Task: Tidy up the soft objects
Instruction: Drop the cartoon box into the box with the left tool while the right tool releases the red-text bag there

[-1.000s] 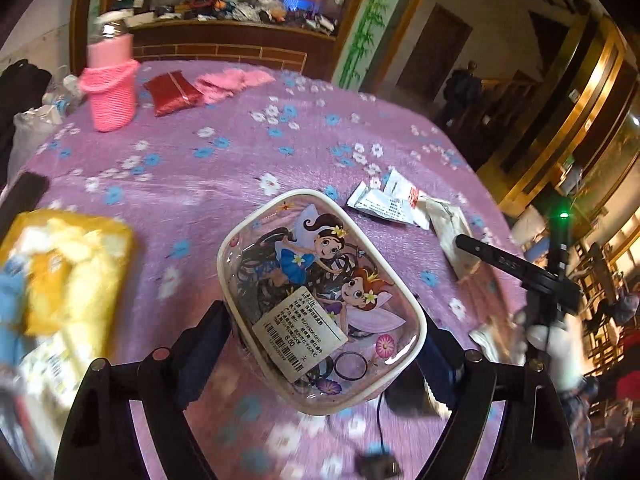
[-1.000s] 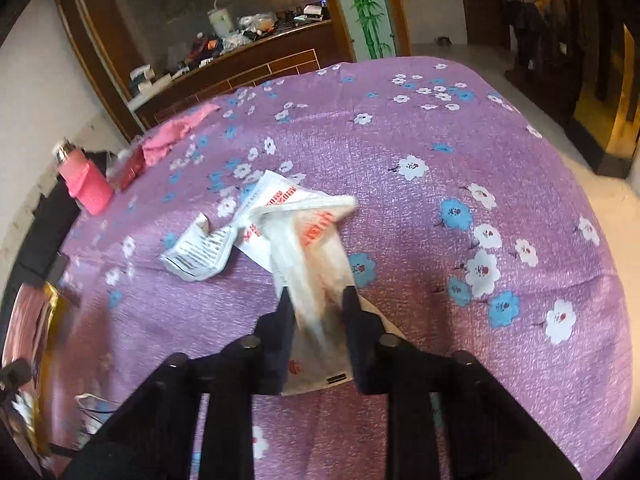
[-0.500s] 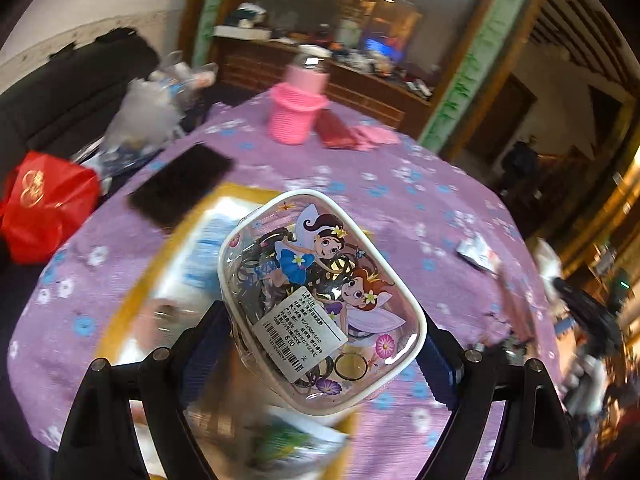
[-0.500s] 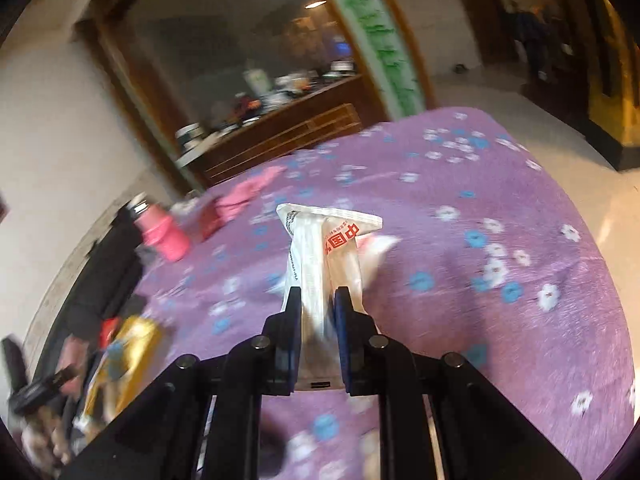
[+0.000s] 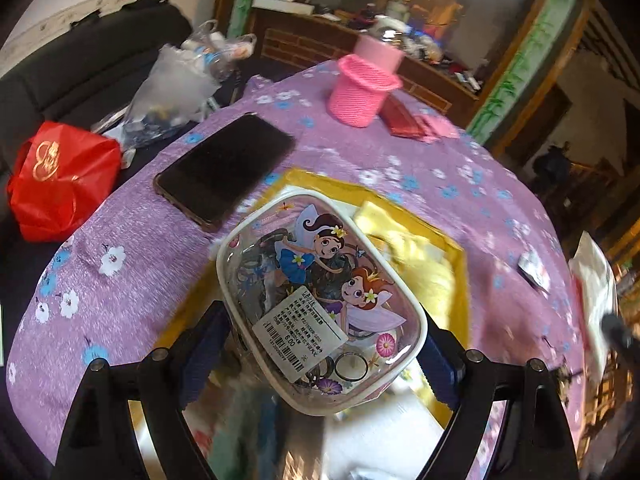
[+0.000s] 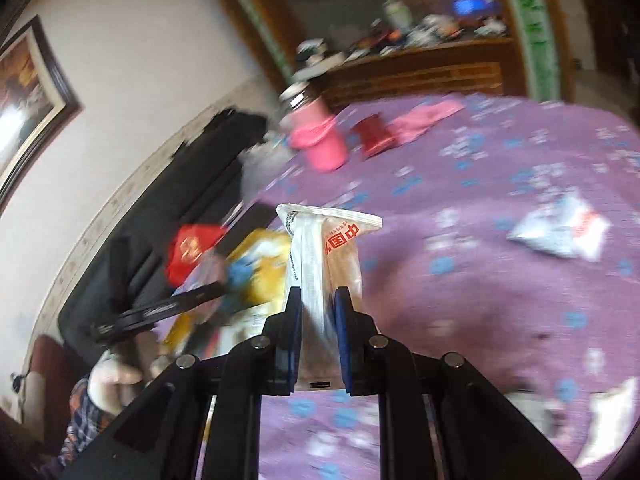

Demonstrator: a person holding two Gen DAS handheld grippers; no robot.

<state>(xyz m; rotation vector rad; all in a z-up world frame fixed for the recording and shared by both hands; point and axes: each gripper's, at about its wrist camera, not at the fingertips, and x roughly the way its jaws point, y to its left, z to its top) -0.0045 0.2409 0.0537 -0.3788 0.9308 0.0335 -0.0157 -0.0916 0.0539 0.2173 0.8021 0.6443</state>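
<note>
My left gripper (image 5: 320, 344) is shut on a clear cartoon-fairy pouch (image 5: 316, 296) full of hair ties, held above a yellow tray (image 5: 460, 264) that holds yellow packets. My right gripper (image 6: 318, 308) is shut on a white plastic packet with red print (image 6: 324, 252), lifted off the purple flowered tablecloth (image 6: 480, 280). The yellow tray (image 6: 260, 252) shows blurred to the left behind the packet. The packet also shows at the right edge of the left wrist view (image 5: 592, 288).
A black phone (image 5: 224, 168) lies left of the tray. A pink knitted bottle (image 5: 364, 88), a red pouch (image 5: 404, 120) and a pink cloth (image 5: 436, 124) sit at the far side. Another white packet (image 6: 560, 232) lies on the cloth. A red bag (image 5: 60, 180) sits off the table's left.
My left gripper swung left with the pouch from the table's middle to above the yellow tray. My right gripper lifted the packet off the cloth and swung left toward the tray.
</note>
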